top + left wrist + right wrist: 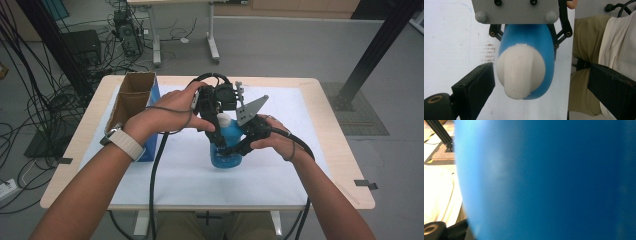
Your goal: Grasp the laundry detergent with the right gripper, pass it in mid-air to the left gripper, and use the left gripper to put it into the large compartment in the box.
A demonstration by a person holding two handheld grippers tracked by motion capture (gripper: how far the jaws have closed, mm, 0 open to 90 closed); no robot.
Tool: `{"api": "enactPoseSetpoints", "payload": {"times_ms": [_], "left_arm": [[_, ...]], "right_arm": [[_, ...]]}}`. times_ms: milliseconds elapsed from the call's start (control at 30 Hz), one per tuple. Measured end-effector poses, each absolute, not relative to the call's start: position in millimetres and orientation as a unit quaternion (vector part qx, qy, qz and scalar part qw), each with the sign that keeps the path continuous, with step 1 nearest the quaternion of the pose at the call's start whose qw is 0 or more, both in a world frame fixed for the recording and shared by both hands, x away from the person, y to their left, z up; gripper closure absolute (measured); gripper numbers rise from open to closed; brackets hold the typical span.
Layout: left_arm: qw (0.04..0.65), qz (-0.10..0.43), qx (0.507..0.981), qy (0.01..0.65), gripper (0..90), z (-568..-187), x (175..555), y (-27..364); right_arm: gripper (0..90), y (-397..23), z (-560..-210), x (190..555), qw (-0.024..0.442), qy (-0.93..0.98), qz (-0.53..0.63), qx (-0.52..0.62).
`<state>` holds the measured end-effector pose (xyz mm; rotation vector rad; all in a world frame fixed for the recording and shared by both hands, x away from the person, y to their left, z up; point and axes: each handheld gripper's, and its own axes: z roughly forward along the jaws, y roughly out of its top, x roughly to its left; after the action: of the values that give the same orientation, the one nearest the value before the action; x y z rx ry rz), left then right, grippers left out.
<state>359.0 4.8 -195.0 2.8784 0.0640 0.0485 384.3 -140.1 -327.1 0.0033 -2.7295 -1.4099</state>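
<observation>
Now we clamp the blue bottle by its body with our right gripper, upright at mid-table; its white cap points straight up between the wide-open jaws of our left gripper, poised directly above along the bottle's long axis

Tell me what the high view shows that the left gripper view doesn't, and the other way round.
The high view takes in the whole table, the open cardboard box at its left, and both hands, with the right gripper clamped on the bottle's body. The left gripper view looks straight down on the white cap, with the left gripper open, one jaw on either side of it. Both show the blue bottle.
</observation>
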Motion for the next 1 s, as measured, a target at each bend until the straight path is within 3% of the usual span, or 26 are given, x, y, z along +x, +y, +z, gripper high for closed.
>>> {"api": "enactPoseSetpoints", "payload": {"times_ms": [1000], "left_arm": [[0.14,0.015,0.99,0.023,7.8,-195.6,357.2,2.8]], "right_arm": [[43.3,-137.0,-321.7,384.7,0.038,-0.889,-0.457,0.003]]}}
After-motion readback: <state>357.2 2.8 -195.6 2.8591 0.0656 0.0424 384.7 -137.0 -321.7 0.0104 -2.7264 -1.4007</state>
